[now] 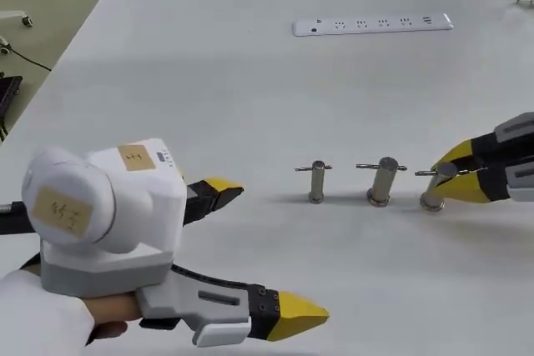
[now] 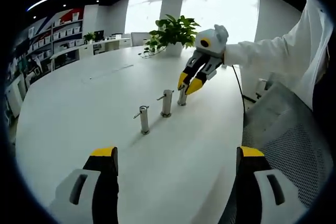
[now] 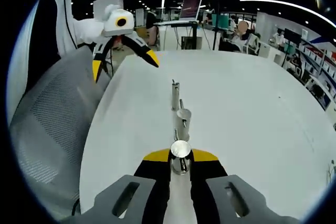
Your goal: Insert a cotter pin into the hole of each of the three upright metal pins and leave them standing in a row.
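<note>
Three silver metal pins (image 1: 383,179) in a row, axes upright, wire cotter pins (image 1: 381,167) crosswise through tops, right gripper (image 1: 444,181) clamped on end pin (image 1: 431,200), left gripper (image 1: 277,252) wide, empty.

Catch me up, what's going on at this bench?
A person works two handheld grippers at a white table. The right gripper is closed on the end metal pin in a row of three. The middle metal pin and far metal pin stand upright, a cotter pin through each. The left gripper hangs open, empty.
</note>
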A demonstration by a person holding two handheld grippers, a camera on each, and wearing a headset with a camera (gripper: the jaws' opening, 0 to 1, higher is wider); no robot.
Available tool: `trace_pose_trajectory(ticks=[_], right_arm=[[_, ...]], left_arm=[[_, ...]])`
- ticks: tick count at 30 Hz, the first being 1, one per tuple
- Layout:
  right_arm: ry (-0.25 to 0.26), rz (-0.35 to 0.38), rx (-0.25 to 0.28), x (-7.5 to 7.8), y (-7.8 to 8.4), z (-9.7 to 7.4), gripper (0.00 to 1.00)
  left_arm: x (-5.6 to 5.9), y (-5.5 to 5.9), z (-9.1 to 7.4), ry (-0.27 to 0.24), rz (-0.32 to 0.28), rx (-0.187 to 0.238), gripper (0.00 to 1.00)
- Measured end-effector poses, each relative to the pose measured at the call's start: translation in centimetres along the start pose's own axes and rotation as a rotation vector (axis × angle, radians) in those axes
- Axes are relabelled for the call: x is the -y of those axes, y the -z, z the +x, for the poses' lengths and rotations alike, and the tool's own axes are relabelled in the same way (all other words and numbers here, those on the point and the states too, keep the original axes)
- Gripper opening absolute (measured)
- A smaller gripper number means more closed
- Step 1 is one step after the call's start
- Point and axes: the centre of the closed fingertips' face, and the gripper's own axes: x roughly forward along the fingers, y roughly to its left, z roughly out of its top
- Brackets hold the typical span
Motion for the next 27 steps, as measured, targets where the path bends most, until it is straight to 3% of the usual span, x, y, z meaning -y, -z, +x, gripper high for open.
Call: trace_pose_trajectory(ticks=[5, 6, 15, 24, 26, 27], right_arm=[[-0.004, -0.001, -0.02, -0.1, 0.6, 0.3, 0.08], [-0.002, 0.022, 0.001, -0.1, 0.5, 0.1, 0.08], [0.046, 0.032, 0.023, 0.8, 1.0, -0.8, 0.08], [0.051, 0.067, 0.056, 1.2, 1.2, -1.1, 0.09], [0.047, 0.124, 0.04, 1.1, 1.6, -1.1, 0.1], [0.048, 0.086, 0.009, 1.1, 2.2, -1.0, 0.13]], left_arm=[[-0.3, 0.1, -0.3, -0.014, 0.003, -0.008, 0.93], [-0.3, 0.1, -0.3, -0.015, 0.003, -0.009, 0.93], [-0.4, 0.1, -0.4, -0.022, -0.015, -0.008, 0.93], [-0.3, 0.1, -0.3, -0.02, -0.014, -0.012, 0.93], [-0.3, 0.1, -0.4, -0.023, -0.005, -0.011, 0.92], [-0.4, 0.0, -0.4, -0.031, 0.002, -0.01, 0.92]])
